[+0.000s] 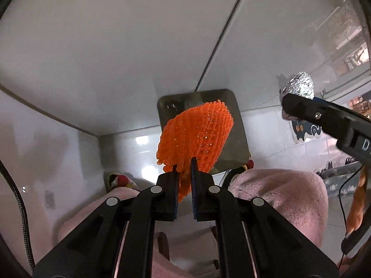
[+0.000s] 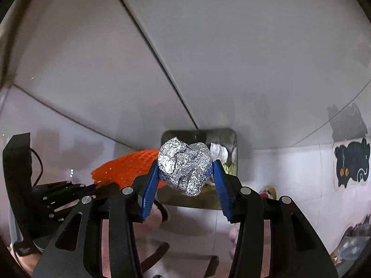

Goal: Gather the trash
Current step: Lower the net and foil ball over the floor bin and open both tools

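An orange foam net [image 1: 197, 136] hangs pinched in my left gripper [image 1: 184, 165], which is shut on its lower edge. It hangs over the open square bin [image 1: 238, 139] below. A crumpled ball of silver foil [image 2: 185, 166] sits between the blue pads of my right gripper [image 2: 185, 165], which is shut on it above the same bin [image 2: 233, 139]. In the left wrist view the foil ball [image 1: 300, 85] and the right gripper [image 1: 299, 102] show at the upper right. The orange net [image 2: 125, 169] and the left gripper [image 2: 92, 186] show at the left in the right wrist view.
White crumpled trash [image 2: 219, 151] lies inside the bin. The floor is pale tile with a dark seam [image 1: 222, 34]. A person's pink fleece sleeves or legs [image 1: 283, 197] fill the lower part. A black cat picture [image 2: 352, 162] hangs on the white wall at the right.
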Motion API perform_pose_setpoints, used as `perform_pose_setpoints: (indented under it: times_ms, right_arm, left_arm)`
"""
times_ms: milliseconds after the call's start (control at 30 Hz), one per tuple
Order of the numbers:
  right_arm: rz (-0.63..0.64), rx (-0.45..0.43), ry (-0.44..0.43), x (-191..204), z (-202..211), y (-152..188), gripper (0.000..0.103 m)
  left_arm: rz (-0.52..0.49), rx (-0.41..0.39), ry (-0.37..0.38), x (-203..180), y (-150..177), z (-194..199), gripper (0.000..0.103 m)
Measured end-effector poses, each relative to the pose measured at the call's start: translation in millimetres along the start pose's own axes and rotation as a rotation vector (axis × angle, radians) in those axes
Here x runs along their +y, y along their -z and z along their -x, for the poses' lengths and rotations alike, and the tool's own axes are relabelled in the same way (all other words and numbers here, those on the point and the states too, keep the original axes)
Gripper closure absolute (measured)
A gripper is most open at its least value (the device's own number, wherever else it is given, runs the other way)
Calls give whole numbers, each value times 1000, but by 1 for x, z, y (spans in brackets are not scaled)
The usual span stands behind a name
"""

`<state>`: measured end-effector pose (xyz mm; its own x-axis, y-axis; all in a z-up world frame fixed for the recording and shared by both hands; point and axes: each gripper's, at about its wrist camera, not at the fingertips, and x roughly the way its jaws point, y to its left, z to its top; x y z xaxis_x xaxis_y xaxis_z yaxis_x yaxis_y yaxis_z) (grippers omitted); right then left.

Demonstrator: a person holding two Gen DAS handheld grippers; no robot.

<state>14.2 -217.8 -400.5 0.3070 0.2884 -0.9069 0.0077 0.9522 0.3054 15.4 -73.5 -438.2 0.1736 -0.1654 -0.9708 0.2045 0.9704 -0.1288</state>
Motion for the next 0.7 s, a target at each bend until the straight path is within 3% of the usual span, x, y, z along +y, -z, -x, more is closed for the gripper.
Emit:
perform_pose_setpoints:
  times_ms: [267,467,533,700]
  right_arm:
    - [-74,98,22,-19,-55,-10,55]
    - [-110,132,7,-18,-69,-20,52]
    - [-111,130,9,-18,-68,-22,51]
    - [-114,95,24,-15,-50,-25,34]
  left_arm:
    - [11,36,7,-11,-15,-45,95]
    - [3,54,16,-14,-25,-58,92]
    - [3,53,14,-15,-26,-61,81]
    - [17,17,12,-13,-25,-46,50]
